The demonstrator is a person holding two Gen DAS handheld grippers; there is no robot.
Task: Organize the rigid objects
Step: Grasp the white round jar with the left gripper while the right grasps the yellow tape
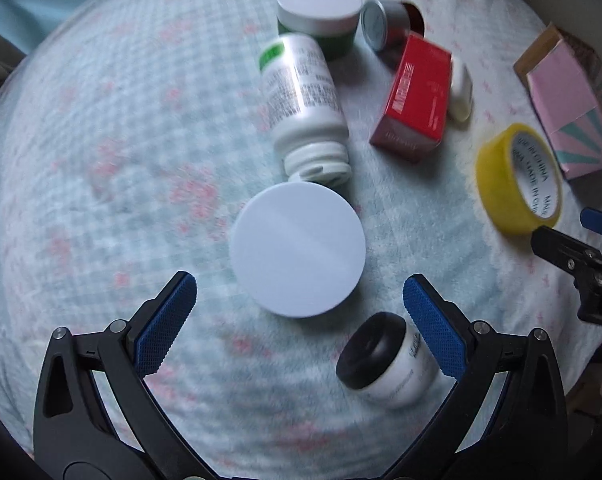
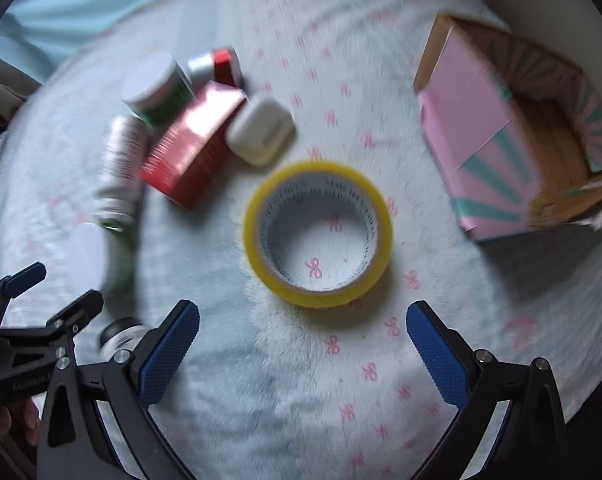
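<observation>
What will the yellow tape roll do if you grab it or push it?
The tape roll lies flat on its side on the fuzzy blanket, so a push would probably slide it, not roll it. It looks stiff, a thick ring, so squeezing likely won't crush it. Stood on edge, it might roll away.

The right gripper [image 2: 303,354] hovers with its jaws spread wide over a fluffy blanket [image 2: 301,400], just short of a yellow tape roll [image 2: 253,236] lying flat. A pink box [image 2: 477,128] sits open further right.
</observation>
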